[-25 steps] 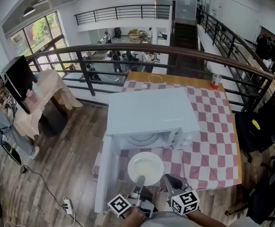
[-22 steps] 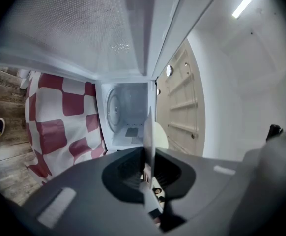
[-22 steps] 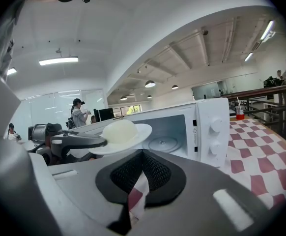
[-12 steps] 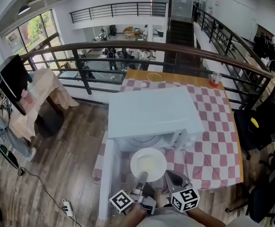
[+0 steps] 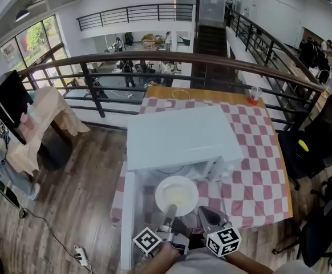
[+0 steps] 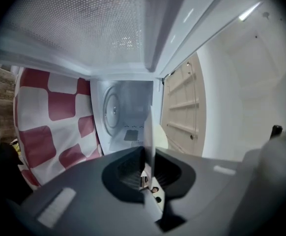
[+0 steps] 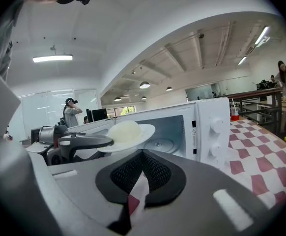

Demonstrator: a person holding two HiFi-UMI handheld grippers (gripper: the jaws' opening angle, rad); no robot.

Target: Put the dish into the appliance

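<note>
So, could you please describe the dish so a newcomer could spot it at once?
A white microwave oven stands door-open on the red-and-white checked tablecloth. Before its opening, the left hand-held gripper holds a round white plate by the rim. Unlike the round turntable inside, it is in mid-air and carries a pale mound.

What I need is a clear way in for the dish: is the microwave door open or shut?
Open: the door stands swung out left, and the turntable shows inside.

Seemingly no legible text or labels
</note>
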